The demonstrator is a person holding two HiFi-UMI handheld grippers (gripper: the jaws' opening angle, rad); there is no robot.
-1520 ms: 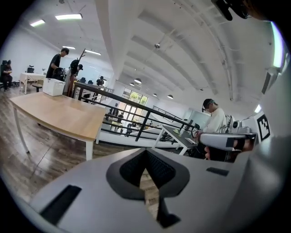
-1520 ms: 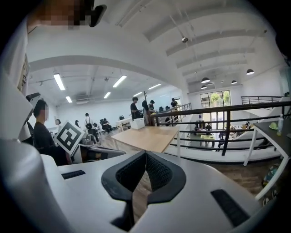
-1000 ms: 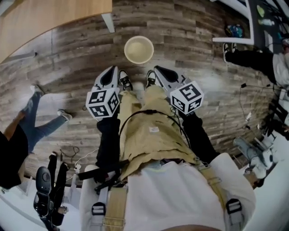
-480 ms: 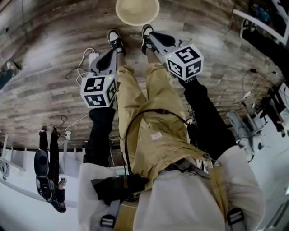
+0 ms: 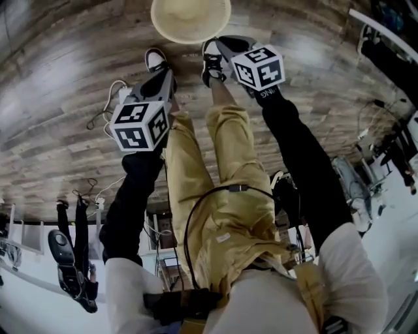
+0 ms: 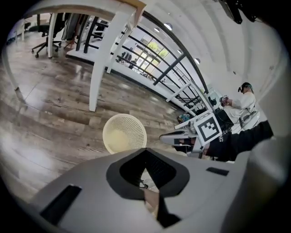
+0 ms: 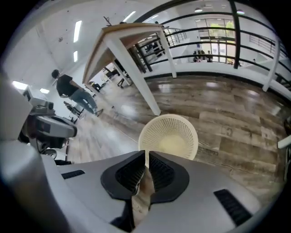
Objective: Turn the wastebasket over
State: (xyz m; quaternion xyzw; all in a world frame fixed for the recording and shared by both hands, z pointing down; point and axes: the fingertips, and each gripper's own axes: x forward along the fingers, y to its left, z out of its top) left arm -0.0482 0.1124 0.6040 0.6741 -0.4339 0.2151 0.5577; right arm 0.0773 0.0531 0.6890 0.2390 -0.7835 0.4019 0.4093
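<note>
The wastebasket point(image 5: 191, 18) is a cream mesh bin that stands upright, mouth up, on the wood floor just beyond the person's shoes. In the left gripper view the wastebasket point(image 6: 124, 133) lies ahead of my left gripper point(image 6: 146, 150), slightly left of the tips and apart from them. My right gripper point(image 7: 146, 154) has the wastebasket point(image 7: 169, 135) ahead and slightly right, also apart. Both pairs of jaws are shut with nothing between them. In the head view my left gripper point(image 5: 163, 77) and right gripper point(image 5: 219, 43) hang low on either side of the person's legs, near the bin.
A white table leg point(image 6: 102, 63) stands behind the bin, and the same table leg point(image 7: 132, 68) shows in the right gripper view. Loose cables point(image 5: 112, 99) lie on the floor at the left. The person's shoes point(image 5: 155, 60) are close to the bin. A seated person point(image 6: 244, 98) is far right.
Both grippers have dropped toward the floor and come nearer the wastebasket. The head view has tipped down, so the bin now sits at its top edge and looks larger.
</note>
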